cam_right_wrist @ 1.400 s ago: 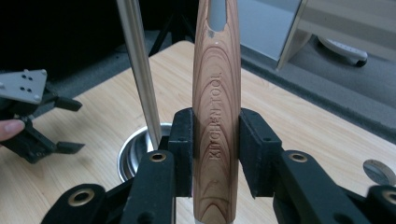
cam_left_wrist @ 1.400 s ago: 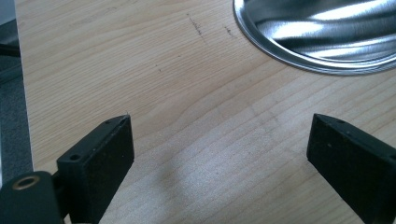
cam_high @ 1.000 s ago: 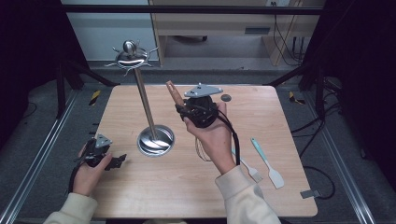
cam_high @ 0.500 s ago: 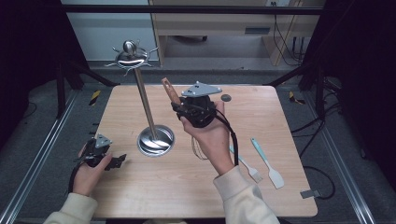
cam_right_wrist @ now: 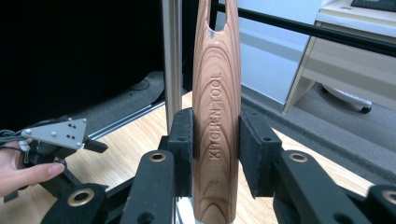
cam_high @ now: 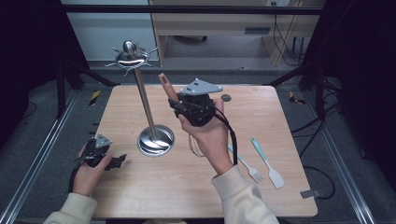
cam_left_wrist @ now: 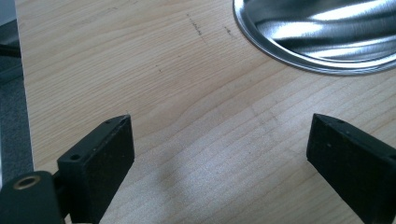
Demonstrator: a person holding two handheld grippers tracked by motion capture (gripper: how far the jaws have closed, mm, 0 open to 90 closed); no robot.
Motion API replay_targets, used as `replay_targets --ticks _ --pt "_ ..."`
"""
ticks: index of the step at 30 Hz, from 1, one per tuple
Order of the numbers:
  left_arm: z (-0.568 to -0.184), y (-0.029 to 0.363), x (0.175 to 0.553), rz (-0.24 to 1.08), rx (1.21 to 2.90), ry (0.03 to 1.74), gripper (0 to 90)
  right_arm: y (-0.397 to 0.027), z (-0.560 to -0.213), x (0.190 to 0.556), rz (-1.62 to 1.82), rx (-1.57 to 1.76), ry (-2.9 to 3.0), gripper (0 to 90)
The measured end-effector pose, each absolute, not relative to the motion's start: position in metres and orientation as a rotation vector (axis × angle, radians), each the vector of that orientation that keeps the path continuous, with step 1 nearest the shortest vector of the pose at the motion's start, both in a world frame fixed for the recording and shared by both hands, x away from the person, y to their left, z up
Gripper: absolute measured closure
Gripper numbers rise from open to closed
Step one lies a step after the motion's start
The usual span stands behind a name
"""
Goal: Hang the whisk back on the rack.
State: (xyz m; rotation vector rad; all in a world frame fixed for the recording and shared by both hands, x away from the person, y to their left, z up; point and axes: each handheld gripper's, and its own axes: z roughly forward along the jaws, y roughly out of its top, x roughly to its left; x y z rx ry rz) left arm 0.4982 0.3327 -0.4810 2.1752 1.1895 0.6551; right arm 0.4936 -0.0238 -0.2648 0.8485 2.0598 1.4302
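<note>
We see a brown, wood-grained utensil handle stamped with the words KITCHEN TOOL, clasped between the black jaws of the right gripper. Behind it stands a shiny silver metal stand on the pale, fine-grained wooden bench. Two pale teal silicone utensils lie alongside, and the left gripper is black too.

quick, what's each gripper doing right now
left gripper: open, nothing between its jaws, low over the table.
right gripper: shut on the wooden handle of a kitchen tool, held upright.
</note>
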Motion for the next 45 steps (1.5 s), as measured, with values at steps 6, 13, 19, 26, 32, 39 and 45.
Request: replay_targets --ticks 6,13,19,26,32,39,45 --pt "-0.481 0.333 0.498 0.654 2.178 1.188 7.3 -0.023 -0.263 0.492 1.443 0.843 2.048 68.2" --pt "-0.481 0.333 0.498 0.654 2.178 1.187 7.3 -0.024 -0.26 0.491 1.472 0.834 2.021 68.1" --pt "-0.481 0.332 0.498 0.654 2.171 1.189 7.4 -0.027 -0.254 0.49 1.492 0.824 1.994 68.1" --pt "-0.482 0.332 0.498 0.654 2.161 1.194 7.4 -0.027 -0.247 0.488 1.539 0.797 1.969 68.1" --pt "-0.482 0.332 0.498 0.654 2.159 1.194 7.4 -0.026 -0.242 0.488 1.574 0.772 1.948 68.1" --pt "-0.482 0.332 0.498 0.652 2.16 1.193 7.4 -0.023 -0.238 0.489 1.613 0.743 1.943 68.1" --pt "-0.482 0.332 0.498 0.651 2.164 1.191 7.4 -0.018 -0.237 0.492 1.628 0.733 1.951 68.1"
